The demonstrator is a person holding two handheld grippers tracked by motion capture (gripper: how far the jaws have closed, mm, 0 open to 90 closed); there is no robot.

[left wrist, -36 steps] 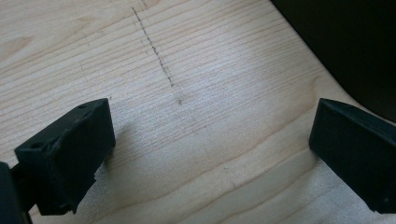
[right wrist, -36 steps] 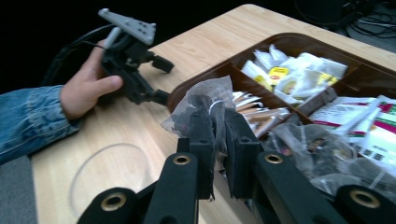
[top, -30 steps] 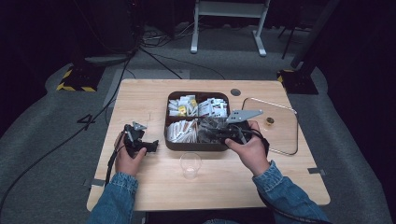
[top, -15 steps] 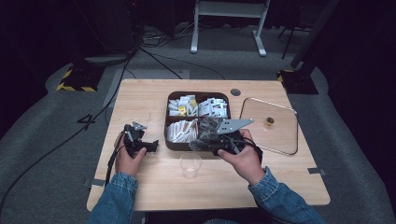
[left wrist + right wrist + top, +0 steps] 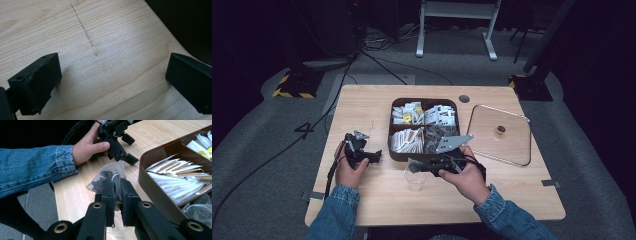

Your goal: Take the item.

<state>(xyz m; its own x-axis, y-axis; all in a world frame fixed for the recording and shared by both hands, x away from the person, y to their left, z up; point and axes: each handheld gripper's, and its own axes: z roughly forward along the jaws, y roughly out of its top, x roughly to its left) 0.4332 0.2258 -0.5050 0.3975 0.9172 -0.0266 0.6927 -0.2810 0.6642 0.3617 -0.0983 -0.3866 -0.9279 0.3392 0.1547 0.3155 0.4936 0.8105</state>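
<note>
A: From the high view, where are the hands sitting?

B: The left claw (image 5: 373,157) is resting on the bench (image 5: 362,110) beside the brown divided box (image 5: 394,150) of packets. The right claw (image 5: 414,165) is hanging just above the clear cup (image 5: 414,178).

A: And the left gripper view?

B: Its jaws are standing spread wide over bare bench (image 5: 105,32), with nothing between them.

A: The right gripper view?

B: The right claw (image 5: 116,186) is pinching a translucent tea bag (image 5: 106,176) of dark leaves, jaws pressed together on it, with the box (image 5: 155,182) at the right and the left claw (image 5: 130,148) beyond it.
</note>
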